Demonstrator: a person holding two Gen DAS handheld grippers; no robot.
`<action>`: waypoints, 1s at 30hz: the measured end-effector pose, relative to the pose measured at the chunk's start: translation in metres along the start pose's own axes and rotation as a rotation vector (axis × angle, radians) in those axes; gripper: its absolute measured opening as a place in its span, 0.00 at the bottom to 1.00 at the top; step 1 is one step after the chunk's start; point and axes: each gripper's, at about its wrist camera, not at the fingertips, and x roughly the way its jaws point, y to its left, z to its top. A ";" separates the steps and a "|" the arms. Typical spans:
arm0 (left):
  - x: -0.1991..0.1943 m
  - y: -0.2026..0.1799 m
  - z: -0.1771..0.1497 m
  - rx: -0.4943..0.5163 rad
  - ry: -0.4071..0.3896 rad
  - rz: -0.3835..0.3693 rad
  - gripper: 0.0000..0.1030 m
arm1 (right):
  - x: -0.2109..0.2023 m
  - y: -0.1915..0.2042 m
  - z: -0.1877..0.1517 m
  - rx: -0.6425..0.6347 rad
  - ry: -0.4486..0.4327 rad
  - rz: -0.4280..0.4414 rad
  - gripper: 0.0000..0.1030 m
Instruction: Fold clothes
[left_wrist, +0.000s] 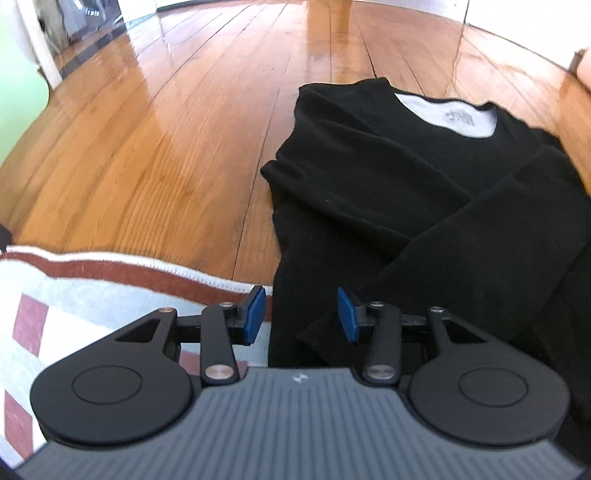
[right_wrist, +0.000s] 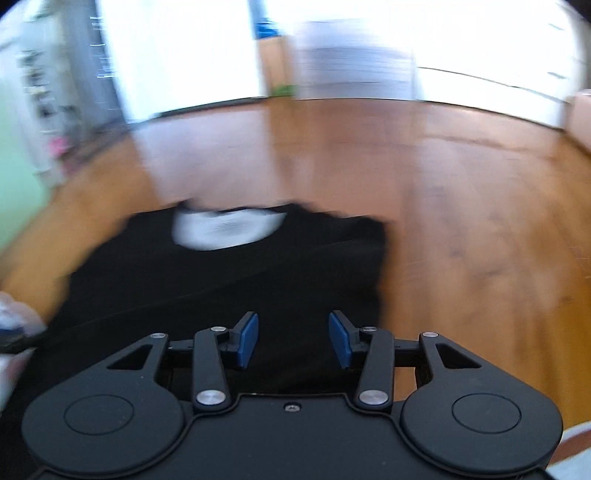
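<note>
Wooden floor (left_wrist: 166, 122), black shirt (left_wrist: 406, 177), striped rug (left_wrist: 92, 273)

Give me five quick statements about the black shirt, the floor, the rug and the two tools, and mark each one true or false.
1. The black shirt lies on a wooden floor. True.
2. The left tool is clamped on the shirt's fabric. False: its blue pads stand apart with nothing pinched between them.
3. A white inner patch shows at the shirt's neckline. True.
4. The rug with the red stripes covers the shirt. False: it lies beside the shirt, at the left in the left wrist view.
5. The right tool holds a sleeve. False: its pads are apart and empty, above the dark fabric.
</note>
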 end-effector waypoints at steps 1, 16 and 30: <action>-0.002 0.003 -0.001 -0.007 -0.002 -0.024 0.41 | -0.004 0.015 -0.006 -0.033 0.027 0.058 0.47; -0.047 -0.028 -0.037 0.402 -0.101 -0.318 0.64 | 0.019 0.117 -0.045 -0.223 0.246 0.266 0.47; -0.040 -0.031 -0.026 0.316 -0.135 -0.327 0.03 | 0.037 0.136 -0.044 -0.356 0.220 0.240 0.47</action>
